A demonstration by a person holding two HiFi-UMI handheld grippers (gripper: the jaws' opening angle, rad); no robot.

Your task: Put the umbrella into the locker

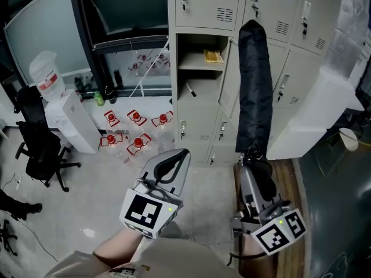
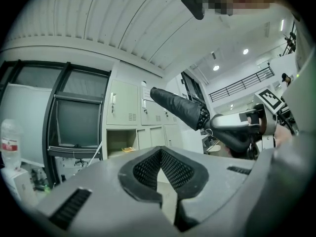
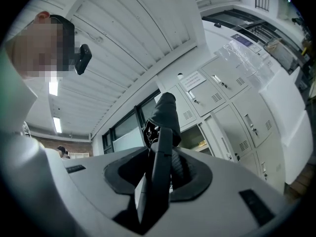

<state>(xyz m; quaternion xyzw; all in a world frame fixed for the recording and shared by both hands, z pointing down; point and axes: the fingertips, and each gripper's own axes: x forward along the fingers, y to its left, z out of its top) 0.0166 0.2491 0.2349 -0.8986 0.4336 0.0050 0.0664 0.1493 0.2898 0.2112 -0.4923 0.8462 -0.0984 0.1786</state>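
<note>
A black folded umbrella (image 1: pixel 255 86) stands upright in front of the grey lockers (image 1: pixel 206 4), and its top reaches the upper row of doors. My right gripper (image 1: pixel 255 168) is shut on its handle from below. In the right gripper view the handle (image 3: pixel 160 172) runs up between the jaws to the bundled canopy (image 3: pixel 165 110). One locker compartment (image 1: pixel 200 74) stands open left of the umbrella, with a yellow item (image 1: pixel 213 55) on its shelf and its door (image 1: pixel 230 80) swung out. My left gripper (image 1: pixel 169 165) is shut and empty, lower left of the opening. The left gripper view shows the umbrella (image 2: pixel 180 110) tilted across the lockers.
A water dispenser (image 1: pixel 66 117) and a black office chair (image 1: pixel 37 149) stand at the left. Several red-capped water jugs (image 1: pixel 134 133) lie on the floor before the window. A large white panel (image 1: pixel 313 114) leans at the right, beside a wooden floor strip (image 1: pixel 287 184).
</note>
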